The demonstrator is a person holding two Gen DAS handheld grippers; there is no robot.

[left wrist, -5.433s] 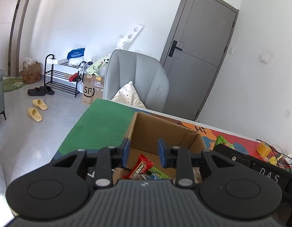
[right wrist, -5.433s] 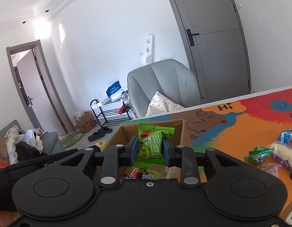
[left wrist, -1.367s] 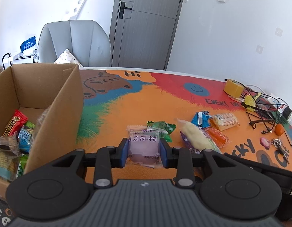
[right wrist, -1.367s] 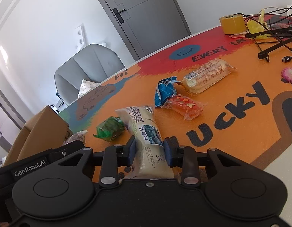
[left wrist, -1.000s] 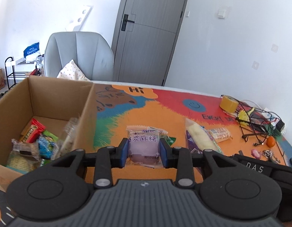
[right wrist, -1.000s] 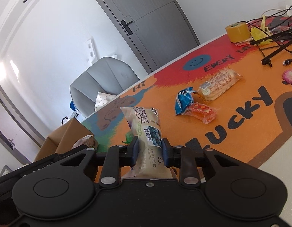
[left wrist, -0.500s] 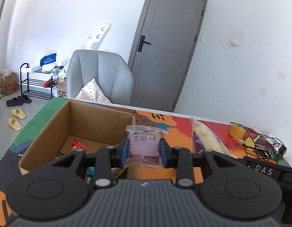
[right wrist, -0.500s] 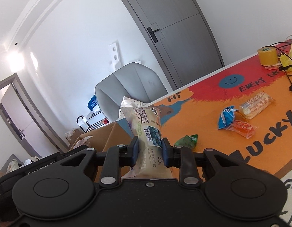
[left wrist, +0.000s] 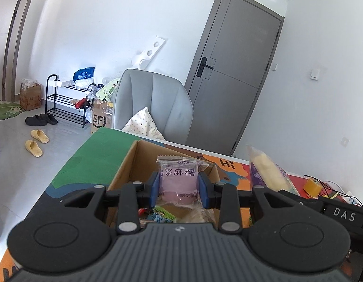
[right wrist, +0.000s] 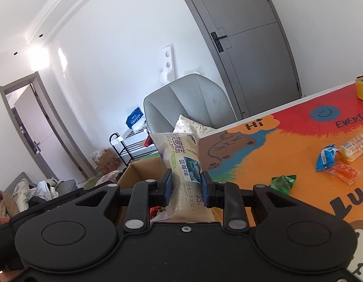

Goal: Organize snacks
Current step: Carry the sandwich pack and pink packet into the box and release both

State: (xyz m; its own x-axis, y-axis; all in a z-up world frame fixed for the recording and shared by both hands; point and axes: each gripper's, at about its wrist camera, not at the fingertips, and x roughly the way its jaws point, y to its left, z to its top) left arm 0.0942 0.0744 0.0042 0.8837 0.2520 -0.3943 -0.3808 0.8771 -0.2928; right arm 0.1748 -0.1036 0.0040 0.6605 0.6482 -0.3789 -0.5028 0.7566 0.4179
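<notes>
The left tool (left wrist: pixel 179 189) pinches a pale purple snack packet (left wrist: pixel 177 184) between its blue pads, the packet standing upright with its crimped top edge above the fingers and its printed face toward the camera. Directly behind and below it sits the open cardboard box (left wrist: pixel 125 166) on the desk (left wrist: pixel 94 157), so the packet hangs over the box's mouth; a few wrapped snacks (left wrist: pixel 161 213) show on the box floor beneath the tool. The right tool (right wrist: pixel 186 186) grips a long cream cake packet (right wrist: pixel 183 164) around its lower half, the upper half rising past the fingers and leaning slightly left. In the right wrist view the same cardboard box (right wrist: pixel 143 168) lies just behind and to the left of that packet, near the desk's left edge. In the left wrist view the cake packet (left wrist: pixel 268 171) appears just right of the box. Left loose on the colourful mat (right wrist: pixel 275 145), well to the right of the right tool, are a green packet (right wrist: pixel 282 183), a blue packet (right wrist: pixel 326 157), an orange packet (right wrist: pixel 345 171) and a cracker pack (right wrist: pixel 355 145).
</notes>
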